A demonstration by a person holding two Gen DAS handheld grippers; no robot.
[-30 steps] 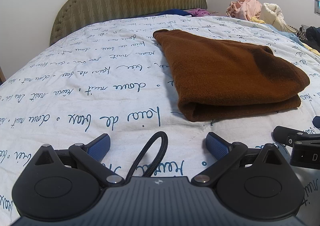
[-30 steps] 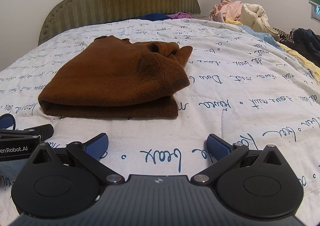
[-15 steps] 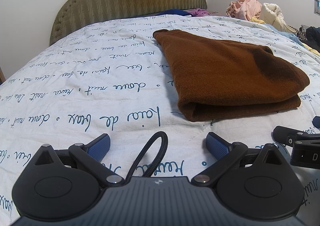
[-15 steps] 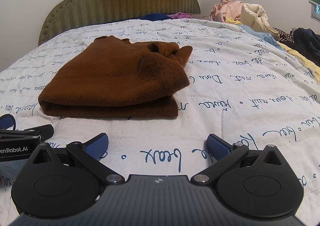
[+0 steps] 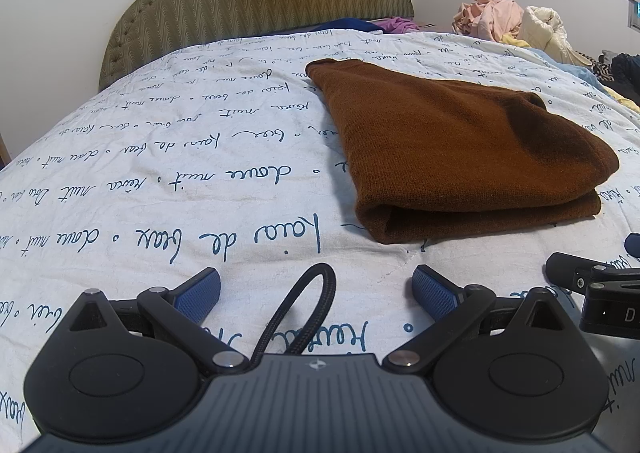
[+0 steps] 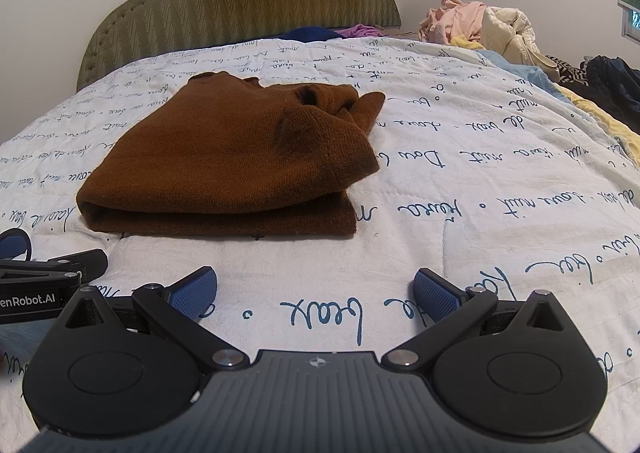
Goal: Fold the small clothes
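Left gripper (image 5: 316,287): held low over the bedspread (image 5: 160,189), jaws spread wide, nothing gripped. A black braided cable loop (image 5: 304,305) is seen arching between its blue finger pads (image 5: 198,293).

Right gripper (image 6: 316,289): likewise held low over the bedspread (image 6: 500,181), jaws spread wide, nothing gripped. Its blue finger pads (image 6: 434,293) are seen apart from all cloth.

Brown knit garment (image 5: 448,149): folded into a layered rectangle and laid flat on the bedspread. It is located ahead of the left gripper and to its right, well clear of the fingertips. From the right gripper it (image 6: 236,161) is found ahead and to the left, the folded edge facing the gripper, a cuff or corner protruding at the far right side.

Each gripper is partly visible at the edge of the other's view, just beside it.

Olive quilted headboard (image 6: 240,1): far ahead of both grippers.

Pile of loose clothes (image 6: 480,27): far ahead, to the right.
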